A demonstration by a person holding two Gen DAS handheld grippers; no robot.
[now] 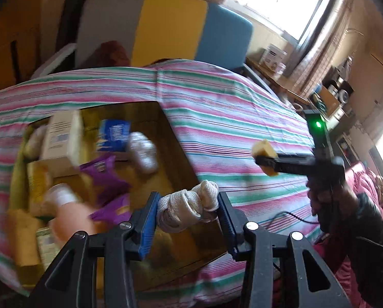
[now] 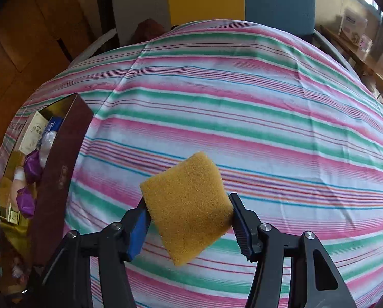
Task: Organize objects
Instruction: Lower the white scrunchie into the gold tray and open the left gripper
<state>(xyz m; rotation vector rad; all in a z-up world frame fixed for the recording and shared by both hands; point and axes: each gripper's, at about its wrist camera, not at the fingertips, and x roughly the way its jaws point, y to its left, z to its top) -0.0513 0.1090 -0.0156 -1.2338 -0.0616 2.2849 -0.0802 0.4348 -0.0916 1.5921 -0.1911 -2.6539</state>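
Holding a knotted white cloth (image 1: pixel 189 209) above the box (image 1: pixel 177 154), our left fingers (image 1: pixel 147 220) pinch it. Inside we see cartons (image 1: pixel 60 136) and purple packets (image 1: pixel 103 173). Our right fingers (image 2: pixel 239 220) clamp a yellow sponge (image 2: pixel 189 205).

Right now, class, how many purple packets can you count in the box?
2: one purple packet mid-box, another nearer the left gripper's jaws. More may be hidden beneath other items.

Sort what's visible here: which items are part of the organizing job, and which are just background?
In play:
- knotted white cloth, held by the left gripper
- yellow sponge, held by the right gripper
- open box with purple packets and cartons

Background:
- striped sheet
- colored headboard
- window
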